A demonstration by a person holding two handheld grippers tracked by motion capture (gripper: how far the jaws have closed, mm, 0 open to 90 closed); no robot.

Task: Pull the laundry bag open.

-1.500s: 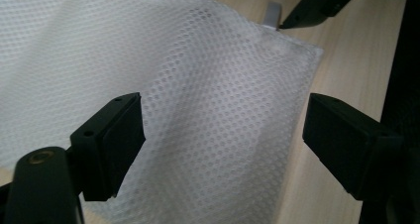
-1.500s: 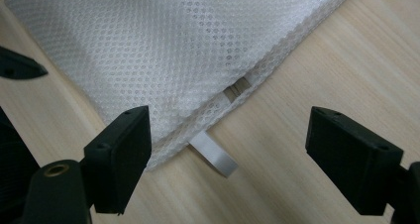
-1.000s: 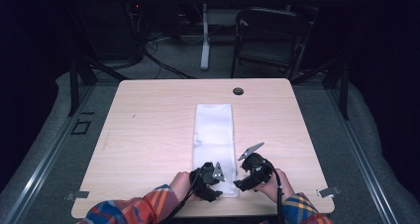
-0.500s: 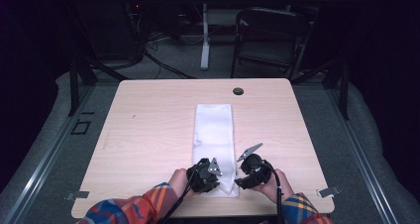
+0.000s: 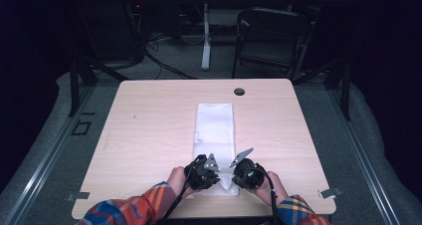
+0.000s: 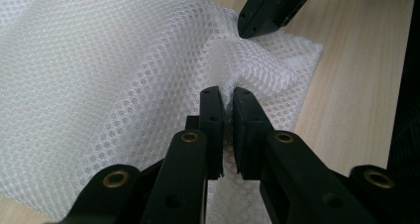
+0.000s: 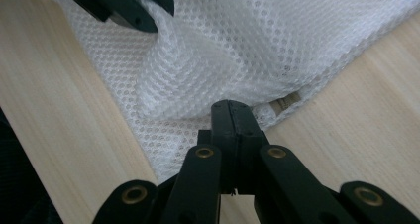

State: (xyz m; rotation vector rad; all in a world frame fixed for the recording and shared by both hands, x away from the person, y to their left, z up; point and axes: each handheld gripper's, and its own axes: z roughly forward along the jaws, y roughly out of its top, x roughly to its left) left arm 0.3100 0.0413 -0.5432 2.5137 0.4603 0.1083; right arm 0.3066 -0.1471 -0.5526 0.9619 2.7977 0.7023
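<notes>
A white mesh cloth [image 5: 215,128], folded into a long strip, lies down the middle of the wooden table [image 5: 149,135]. Both grippers sit at its near end. My left gripper [image 5: 209,172] is shut on a raised fold of the mesh cloth [image 6: 124,75], with the fabric pinched between its pads [image 6: 227,97]. My right gripper [image 5: 240,174] has just been closing and is now shut on the cloth's corner edge [image 7: 232,110], beside a small label [image 7: 286,101]. Each gripper view shows the other gripper's black jaws near its top, pressed into the mesh.
A round cable hole [image 5: 239,91] sits near the table's far edge. A black chair [image 5: 271,36] and cables stand on the floor beyond. Metal brackets [image 5: 331,191] mark the near corners. Bare wood lies left and right of the cloth.
Both hands have stayed at the cloth's near end. The cloth there has bunched up a little between the two grippers.
</notes>
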